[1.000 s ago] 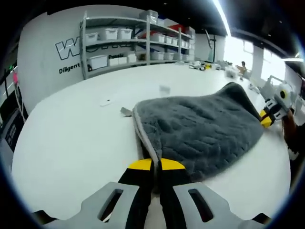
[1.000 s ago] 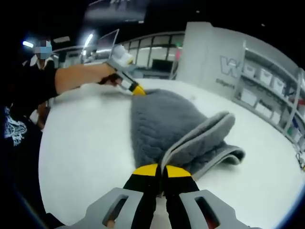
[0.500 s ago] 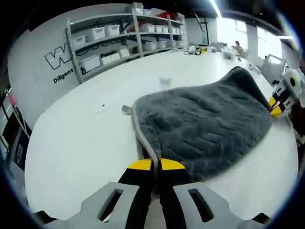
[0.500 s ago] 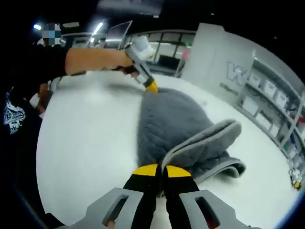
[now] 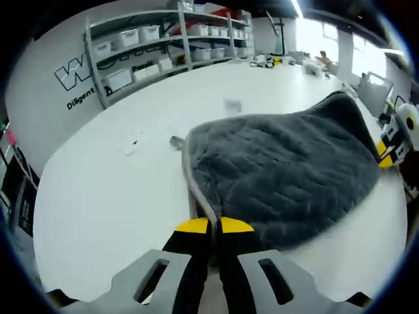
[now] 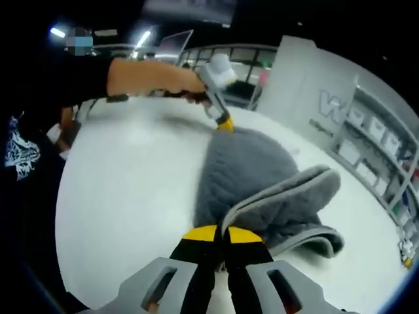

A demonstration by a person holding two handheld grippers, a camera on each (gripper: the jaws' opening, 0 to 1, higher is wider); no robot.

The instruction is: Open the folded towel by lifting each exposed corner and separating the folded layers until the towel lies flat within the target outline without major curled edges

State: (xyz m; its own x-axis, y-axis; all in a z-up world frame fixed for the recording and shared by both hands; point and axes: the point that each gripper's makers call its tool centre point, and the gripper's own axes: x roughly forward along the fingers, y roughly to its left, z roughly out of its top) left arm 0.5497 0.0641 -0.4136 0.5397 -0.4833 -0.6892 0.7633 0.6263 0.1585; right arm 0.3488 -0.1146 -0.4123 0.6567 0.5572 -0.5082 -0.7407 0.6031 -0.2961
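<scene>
Left gripper (image 5: 215, 227), right gripper (image 6: 222, 233) each clamp grey towel (image 5: 288, 173) corners; shelf bins (image 5: 116, 80) contents indiscernible

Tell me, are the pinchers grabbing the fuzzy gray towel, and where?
Yes. The left gripper is shut on one corner of the gray towel, at its pale hem, and the right gripper is shut on another corner, lifting the folded layers.

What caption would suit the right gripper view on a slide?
Both grippers, right and left, pinch opposite corners of a grey towel on a white table.
</scene>
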